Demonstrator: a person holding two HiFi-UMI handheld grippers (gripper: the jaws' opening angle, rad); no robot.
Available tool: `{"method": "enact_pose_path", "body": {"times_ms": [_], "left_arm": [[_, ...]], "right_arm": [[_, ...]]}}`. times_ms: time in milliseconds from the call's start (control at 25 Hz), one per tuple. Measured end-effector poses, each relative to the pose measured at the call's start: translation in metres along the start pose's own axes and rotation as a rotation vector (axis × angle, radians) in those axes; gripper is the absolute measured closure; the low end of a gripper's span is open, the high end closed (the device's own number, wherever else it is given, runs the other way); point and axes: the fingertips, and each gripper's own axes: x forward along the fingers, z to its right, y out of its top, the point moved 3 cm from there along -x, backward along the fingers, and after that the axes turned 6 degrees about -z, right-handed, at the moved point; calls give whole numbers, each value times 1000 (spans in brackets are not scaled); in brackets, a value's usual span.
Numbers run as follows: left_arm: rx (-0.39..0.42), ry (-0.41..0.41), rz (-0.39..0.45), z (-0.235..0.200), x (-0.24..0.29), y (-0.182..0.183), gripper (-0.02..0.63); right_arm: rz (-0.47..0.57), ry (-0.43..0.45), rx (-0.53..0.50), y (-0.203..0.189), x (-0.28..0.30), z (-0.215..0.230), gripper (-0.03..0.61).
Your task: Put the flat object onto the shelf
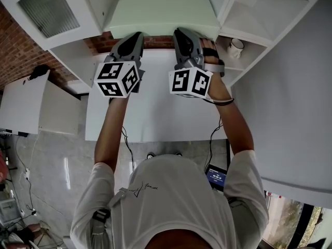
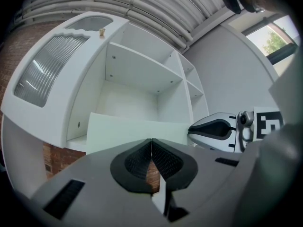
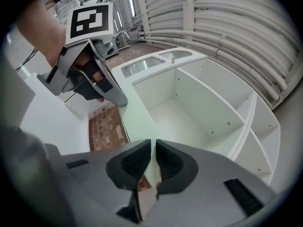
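A pale green flat board (image 1: 161,12) lies nearly level, its far part reaching into the open middle bay of the white shelf unit (image 1: 236,4). My left gripper (image 1: 130,39) is shut on the board's near edge at the left. My right gripper (image 1: 182,36) is shut on the same edge at the right. In the left gripper view the board (image 2: 137,131) runs away from the closed jaws (image 2: 151,150) toward the shelf bay (image 2: 137,86), with the right gripper (image 2: 218,129) beside it. The right gripper view shows its jaws (image 3: 153,155) pinching the board (image 3: 137,117), the left gripper (image 3: 90,79) further along.
A white mug (image 1: 236,46) stands on a lower side shelf at the right. A white table (image 1: 155,113) sits under the grippers, a brick wall (image 1: 18,51) behind at the left. A ribbed-glass cabinet door (image 1: 46,7) closes the unit's left part.
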Motion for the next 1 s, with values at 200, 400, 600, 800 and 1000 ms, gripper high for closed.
{"method": "enact_pose_path", "body": {"times_ms": [200, 400, 600, 800, 1000], "left_arm": [[-17, 19, 1, -3, 9, 0, 600], [-14, 33, -1, -9, 19, 0, 600], [-26, 37, -8, -15, 26, -1, 600], [-22, 51, -17, -18, 33, -5, 600], [-15, 60, -26, -22, 41, -8, 600]], "right_arm": [[-6, -10, 21, -3, 9, -2, 531], [-18, -10, 79, -4, 18, 0, 535], [-21, -6, 101, -5, 26, 1, 535], [-31, -10, 125, -9, 34, 4, 541], [-40, -8, 157, -12, 43, 7, 543]]}}
